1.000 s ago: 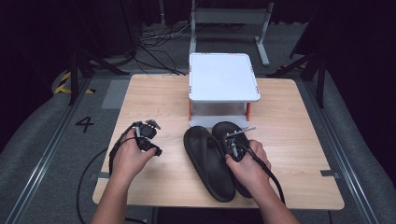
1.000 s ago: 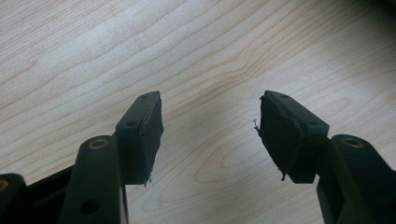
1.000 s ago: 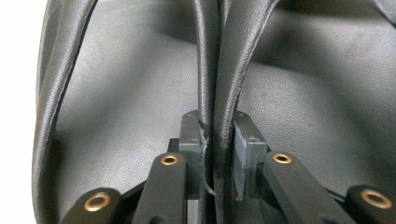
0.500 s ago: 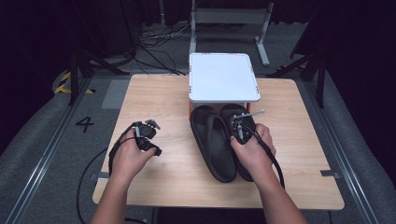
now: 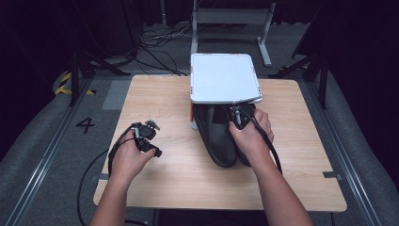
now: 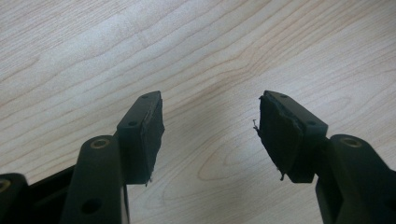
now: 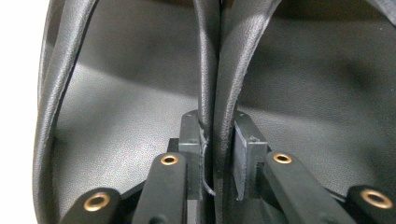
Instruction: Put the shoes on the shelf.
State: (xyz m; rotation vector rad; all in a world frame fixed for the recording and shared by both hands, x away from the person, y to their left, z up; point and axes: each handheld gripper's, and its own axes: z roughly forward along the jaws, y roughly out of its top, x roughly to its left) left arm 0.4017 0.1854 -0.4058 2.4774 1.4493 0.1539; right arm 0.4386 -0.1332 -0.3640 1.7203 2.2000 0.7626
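Wooden table (image 5: 155, 188): black sandals (image 5: 216, 136) lengthwise, toes under white rack (image 5: 225, 77).

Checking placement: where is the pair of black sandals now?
High view: the pair of black sandals lies right of table centre, toes under the white shelf, held by the right tongs.

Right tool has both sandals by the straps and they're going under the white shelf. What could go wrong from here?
The right tool pinches both straps together in one narrow bite, so one sandal could slip free. The black sandals are only partly under the white shelf; toes or straps may snag its low edge. The left tool hangs open over the table, steadying nothing.
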